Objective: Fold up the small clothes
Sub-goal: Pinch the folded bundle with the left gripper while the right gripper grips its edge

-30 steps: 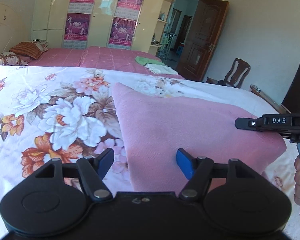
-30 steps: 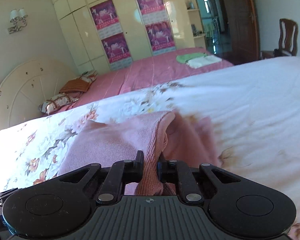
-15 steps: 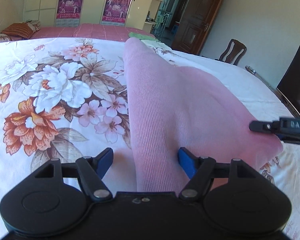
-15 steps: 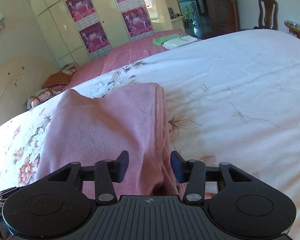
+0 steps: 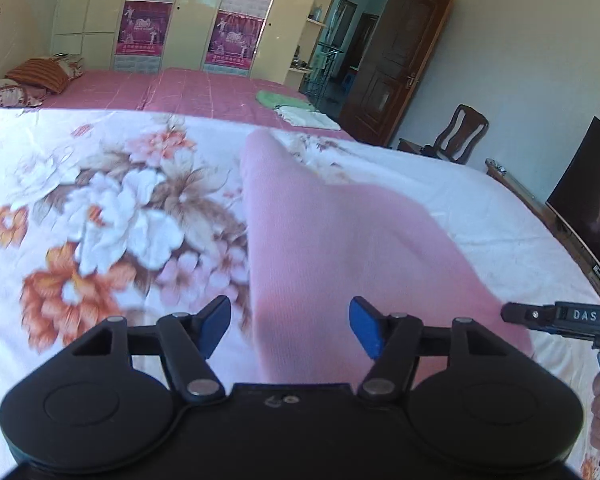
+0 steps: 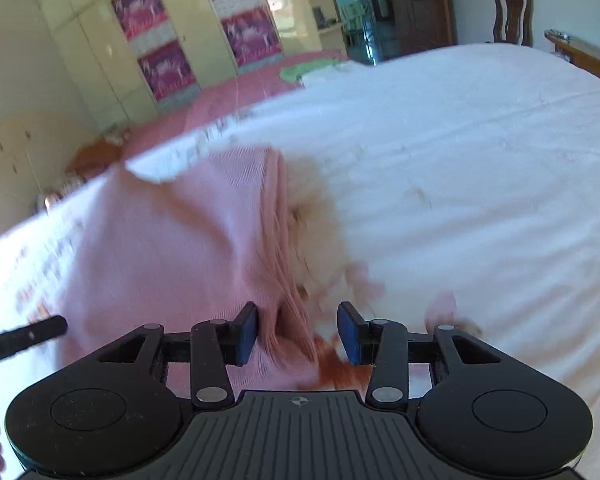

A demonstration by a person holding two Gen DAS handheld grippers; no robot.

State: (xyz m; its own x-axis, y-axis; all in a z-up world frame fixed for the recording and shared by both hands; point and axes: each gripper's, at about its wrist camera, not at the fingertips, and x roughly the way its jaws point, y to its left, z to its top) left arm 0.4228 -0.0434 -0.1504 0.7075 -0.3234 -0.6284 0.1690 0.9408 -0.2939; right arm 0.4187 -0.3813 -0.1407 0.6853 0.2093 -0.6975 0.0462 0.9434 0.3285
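A pink knit garment (image 5: 340, 240) lies folded on the floral bedsheet (image 5: 100, 208). My left gripper (image 5: 290, 326) is open, its blue pads (image 5: 216, 320) spread above the garment's near left edge. My right gripper (image 6: 297, 332) is open over the garment's right folded edge (image 6: 180, 248), with nothing between its pads. The right gripper's side also shows in the left wrist view (image 5: 560, 316) at the garment's right corner. Both views are motion-blurred.
A pink bedspread (image 5: 160, 92) lies beyond the floral sheet, with a green cloth and a white cloth (image 5: 304, 116) on it. Pillows (image 5: 32, 76) sit at the far left. A wooden chair (image 5: 460, 132), a door and a dark screen (image 5: 588, 200) stand at the right.
My right gripper has opened and let go of the garment's edge, which now lies on the bed. Both grippers have pulled back slightly. My left gripper stays open.
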